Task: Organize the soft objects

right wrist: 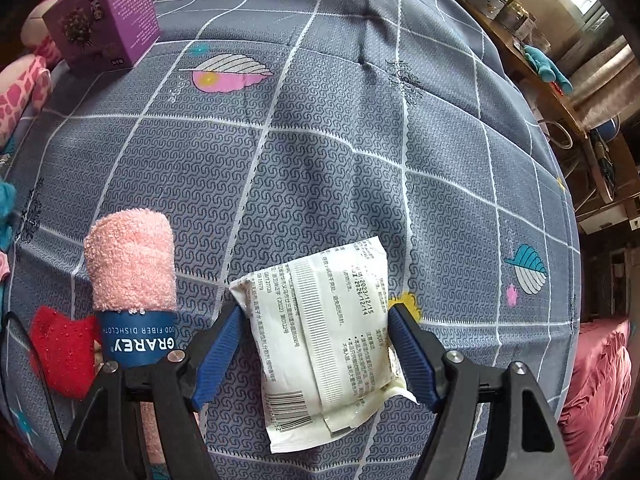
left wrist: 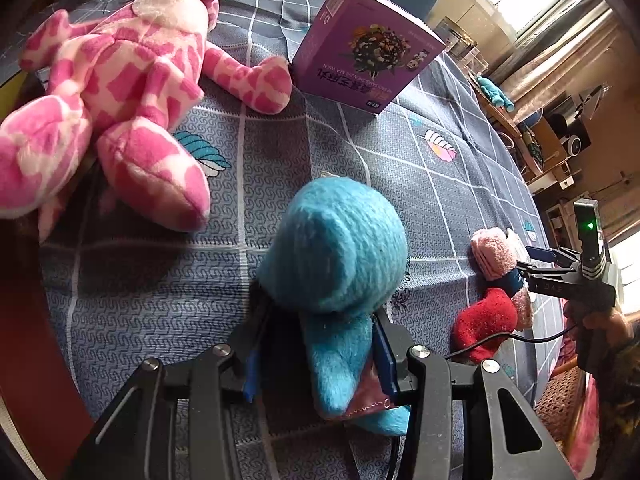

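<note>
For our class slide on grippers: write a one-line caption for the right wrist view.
Right gripper straddles a white sealed packet on the grey checked bedsheet, beside a rolled pink dishcloth.

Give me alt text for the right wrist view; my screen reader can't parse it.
The right gripper has its blue jaws open around a white sealed packet lying on the grey patterned tablecloth. To the left lie a rolled pink dishcloth in a blue band and a red fuzzy item; a purple box stands far left.
</note>
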Demonstrator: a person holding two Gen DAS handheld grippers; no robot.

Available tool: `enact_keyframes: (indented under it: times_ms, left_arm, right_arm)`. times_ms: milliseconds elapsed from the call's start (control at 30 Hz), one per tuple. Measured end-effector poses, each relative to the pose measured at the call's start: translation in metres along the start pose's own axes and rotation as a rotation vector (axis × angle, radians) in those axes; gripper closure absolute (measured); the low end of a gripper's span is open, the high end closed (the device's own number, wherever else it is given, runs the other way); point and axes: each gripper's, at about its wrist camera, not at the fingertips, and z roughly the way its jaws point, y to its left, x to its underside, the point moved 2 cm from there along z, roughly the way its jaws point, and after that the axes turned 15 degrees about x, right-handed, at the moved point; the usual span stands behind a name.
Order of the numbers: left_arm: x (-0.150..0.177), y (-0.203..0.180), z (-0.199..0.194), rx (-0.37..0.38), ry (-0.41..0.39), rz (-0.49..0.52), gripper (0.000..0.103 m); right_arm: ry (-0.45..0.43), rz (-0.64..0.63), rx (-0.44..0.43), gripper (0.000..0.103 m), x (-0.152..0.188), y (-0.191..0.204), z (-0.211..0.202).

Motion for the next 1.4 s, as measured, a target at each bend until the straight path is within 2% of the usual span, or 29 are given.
enact_keyframes:
  times_ms: [100, 167, 267, 467, 567, 667, 767, 867, 1000, 1067, 1133, 1167, 1233, 1400]
  left_arm:
    - [0.000, -0.001, 0.001, -0.002, -0.004, -0.007, 0.055]
    - [0.001, -0.002, 0.002, -0.009, -0.007, -0.001, 0.055]
    - [0.001, -0.003, 0.002, -0.017, -0.009, 0.014, 0.058]
    - [0.004, -0.012, 0.002, -0.030, -0.026, 0.089, 0.073]
    - [0.007, -0.020, 0.000, -0.020, -0.042, 0.135, 0.077]
    - [0.009, -0.028, -0.012, 0.005, -0.074, 0.169, 0.077]
    - [0.011, -0.032, -0.027, 0.010, -0.101, 0.186, 0.077]
    - [0.014, -0.031, -0.046, 0.034, -0.129, 0.172, 0.077]
    - [0.020, -0.029, -0.074, 0.037, -0.172, 0.155, 0.077]
    - [0.024, -0.027, -0.089, 0.024, -0.192, 0.153, 0.077]
    - [0.029, -0.023, -0.103, 0.000, -0.211, 0.152, 0.077]
    - [0.031, -0.021, -0.110, -0.012, -0.223, 0.153, 0.077]
    - [0.037, -0.018, -0.124, -0.043, -0.251, 0.160, 0.077]
    - [0.049, -0.010, -0.155, -0.120, -0.314, 0.177, 0.077]
  right_arm:
    - [-0.003, 0.032, -0.017, 0.028, 0.005, -0.007, 0.005]
    - [-0.015, 0.048, -0.022, 0.038, 0.009, -0.010, 0.004]
    - [-0.043, 0.080, 0.009, 0.045, 0.016, -0.015, -0.005]
    - [-0.131, 0.148, 0.092, 0.045, 0.023, -0.022, -0.042]
    - [-0.196, 0.180, 0.067, 0.045, 0.018, -0.017, -0.072]
    - [-0.258, 0.176, -0.025, 0.045, -0.002, 0.007, -0.101]
    - [-0.307, 0.128, -0.131, 0.045, -0.018, 0.051, -0.126]
    - [-0.292, 0.065, -0.245, 0.045, -0.026, 0.103, -0.135]
    - [-0.243, -0.003, -0.294, 0.045, -0.027, 0.169, -0.124]
    - [-0.205, -0.019, -0.283, 0.045, -0.024, 0.195, -0.111]
    - [-0.186, -0.025, -0.227, 0.044, -0.018, 0.212, -0.097]
    - [-0.219, -0.025, -0.195, 0.044, -0.016, 0.217, -0.099]
    - [-0.222, -0.023, -0.160, 0.044, -0.016, 0.223, -0.101]
    - [-0.210, -0.026, -0.141, 0.044, -0.013, 0.225, -0.101]
